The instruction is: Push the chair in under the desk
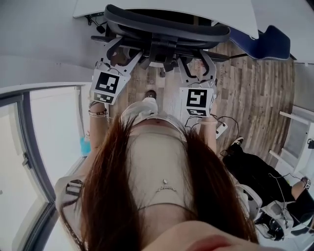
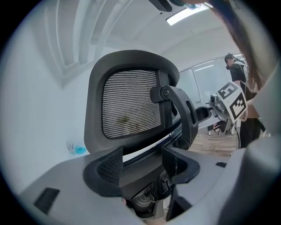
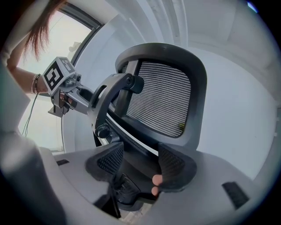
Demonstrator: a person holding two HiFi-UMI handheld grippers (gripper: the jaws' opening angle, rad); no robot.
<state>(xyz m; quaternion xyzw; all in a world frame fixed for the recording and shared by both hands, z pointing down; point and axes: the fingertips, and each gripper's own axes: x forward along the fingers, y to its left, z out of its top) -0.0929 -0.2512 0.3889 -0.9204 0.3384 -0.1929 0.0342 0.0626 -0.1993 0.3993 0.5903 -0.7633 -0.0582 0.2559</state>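
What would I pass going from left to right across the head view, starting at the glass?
Grey-framed glass door → left tool → central support of the black office chair → right tool → blue curved seat.

Brown wood-plank floor [image 1: 248,83], boards laid lengthwise. Standing on it, a black mesh-backed office chair [image 1: 167,29], back-rest at the edge of a white desk top [image 1: 235,12]. To the right, a blue curved shell [image 1: 267,41], footing out of sight. Nearer, a small white box [image 1: 221,129] trailing thin black cables, and near that a black shoe with white sole [image 1: 237,142].
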